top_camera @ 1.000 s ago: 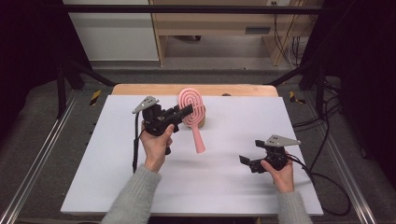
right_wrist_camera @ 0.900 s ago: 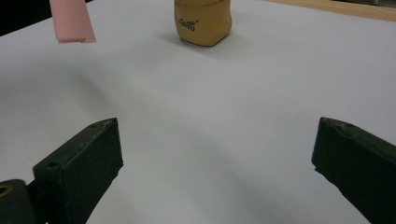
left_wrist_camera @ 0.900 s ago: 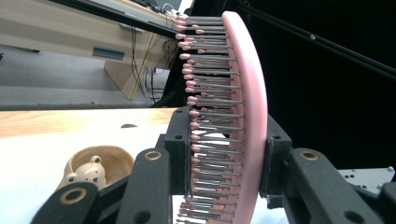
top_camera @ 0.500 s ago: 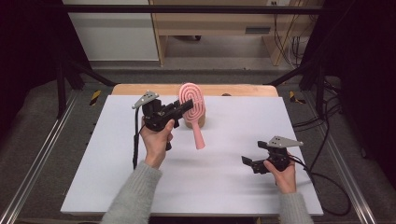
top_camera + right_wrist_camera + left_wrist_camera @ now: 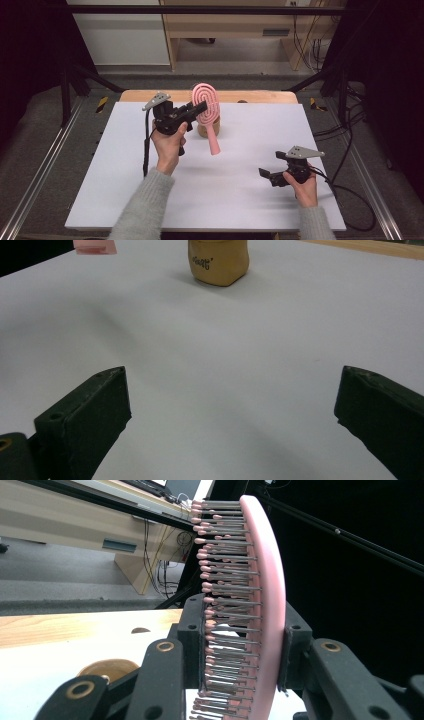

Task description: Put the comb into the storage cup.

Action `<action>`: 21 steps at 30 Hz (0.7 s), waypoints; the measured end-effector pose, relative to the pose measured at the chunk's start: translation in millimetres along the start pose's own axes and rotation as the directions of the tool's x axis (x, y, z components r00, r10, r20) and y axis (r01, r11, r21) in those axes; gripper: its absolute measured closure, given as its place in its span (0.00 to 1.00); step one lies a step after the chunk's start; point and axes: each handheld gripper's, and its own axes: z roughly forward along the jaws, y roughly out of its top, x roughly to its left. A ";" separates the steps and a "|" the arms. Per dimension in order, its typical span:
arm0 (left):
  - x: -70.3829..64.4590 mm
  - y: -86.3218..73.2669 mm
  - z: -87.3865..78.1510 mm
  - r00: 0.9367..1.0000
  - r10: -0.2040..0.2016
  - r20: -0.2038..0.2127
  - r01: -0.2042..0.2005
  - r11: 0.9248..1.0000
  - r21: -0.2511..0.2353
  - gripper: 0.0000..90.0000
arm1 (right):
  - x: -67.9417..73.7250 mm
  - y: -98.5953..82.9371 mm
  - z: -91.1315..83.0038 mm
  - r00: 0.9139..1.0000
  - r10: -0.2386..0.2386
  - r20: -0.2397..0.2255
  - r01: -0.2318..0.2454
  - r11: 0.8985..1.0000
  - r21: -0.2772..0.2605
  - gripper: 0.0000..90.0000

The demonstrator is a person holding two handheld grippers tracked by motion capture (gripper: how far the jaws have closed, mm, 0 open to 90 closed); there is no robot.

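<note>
left claw (image 5: 200,108): squeezing the pink brush (image 5: 206,107) by its head, up in the air over the white worktop (image 5: 240,200), handle hanging down | right claw (image 5: 265,174): wide, holds nothing, low near the worktop | small tan pot (image 5: 218,261): stands behind the brush

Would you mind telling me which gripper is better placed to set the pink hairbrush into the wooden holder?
Left. The left gripper is shut on the pink hairbrush, held in the air just above the wooden holder. The right gripper is open, low over the table, nearer the person.
</note>
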 end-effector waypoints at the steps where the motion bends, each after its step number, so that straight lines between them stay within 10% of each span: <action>1: 0.2 0.7 0.7 1.000 0.003 -0.003 -0.003 1.000 0.000 0.71 | -0.2 0.0 0.0 1.000 0.000 -0.001 0.000 1.000 0.001 0.02; 21: 0.4 19.1 15.3 1.000 0.001 -0.018 -0.001 1.000 -0.019 0.71 | -0.1 0.3 -1.1 1.000 0.003 -0.002 -0.003 1.000 -0.002 0.02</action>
